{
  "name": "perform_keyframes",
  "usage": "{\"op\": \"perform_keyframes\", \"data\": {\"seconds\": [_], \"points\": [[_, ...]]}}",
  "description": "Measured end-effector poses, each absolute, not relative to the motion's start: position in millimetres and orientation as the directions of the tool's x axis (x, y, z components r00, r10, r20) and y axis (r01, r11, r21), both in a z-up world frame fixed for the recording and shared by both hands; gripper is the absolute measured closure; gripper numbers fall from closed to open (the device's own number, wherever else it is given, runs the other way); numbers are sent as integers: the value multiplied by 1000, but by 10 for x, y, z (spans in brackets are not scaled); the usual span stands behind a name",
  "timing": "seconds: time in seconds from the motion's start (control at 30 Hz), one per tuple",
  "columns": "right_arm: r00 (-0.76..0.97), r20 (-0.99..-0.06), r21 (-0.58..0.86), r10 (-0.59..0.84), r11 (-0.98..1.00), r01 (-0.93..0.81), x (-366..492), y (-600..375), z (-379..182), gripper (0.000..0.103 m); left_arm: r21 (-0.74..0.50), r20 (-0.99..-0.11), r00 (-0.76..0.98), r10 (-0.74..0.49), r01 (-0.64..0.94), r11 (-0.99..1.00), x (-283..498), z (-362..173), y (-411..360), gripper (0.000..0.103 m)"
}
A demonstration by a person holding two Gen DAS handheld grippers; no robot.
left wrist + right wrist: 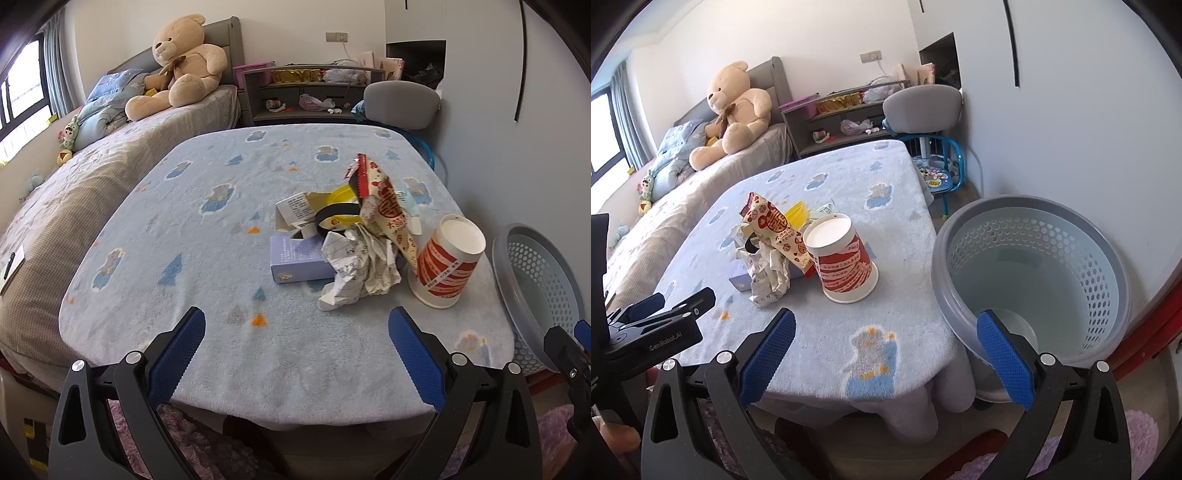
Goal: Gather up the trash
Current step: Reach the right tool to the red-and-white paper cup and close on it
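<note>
The trash pile (343,240) lay on the tabletop (221,258). A cup (448,262) stood just right of it. The basket (1034,280) sat beside the tabletop's right edge.

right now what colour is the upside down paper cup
Red and white bands with a white base, clearest in the right wrist view: paper cup.

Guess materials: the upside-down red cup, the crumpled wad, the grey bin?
Upside-down red-and-white cup: likely coated paper, matte white base, rolled rim. Crumpled white wad: printed paper, sharp creases. Grey perforated waste basket: moulded plastic, smooth, slightly glossy, regular holes.
</note>
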State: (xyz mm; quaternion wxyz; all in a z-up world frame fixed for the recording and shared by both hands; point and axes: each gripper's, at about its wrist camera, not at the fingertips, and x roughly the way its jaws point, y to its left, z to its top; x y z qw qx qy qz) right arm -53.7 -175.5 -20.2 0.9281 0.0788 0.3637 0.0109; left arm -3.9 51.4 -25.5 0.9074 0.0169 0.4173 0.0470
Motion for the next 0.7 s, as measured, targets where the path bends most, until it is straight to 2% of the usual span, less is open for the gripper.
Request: {"op": "perform_keyframes", "data": {"seconds": [0.33,0.7], "points": [[705,-693,150,153,986,-66,-34,-1490,-397,6,57,-774,619,131,-139,989,126,-386,822,8],[659,-731,173,178,982,-73,416,-1416,-657,7,33,-783,613,109,-135,990,284,-450,845,8]]}}
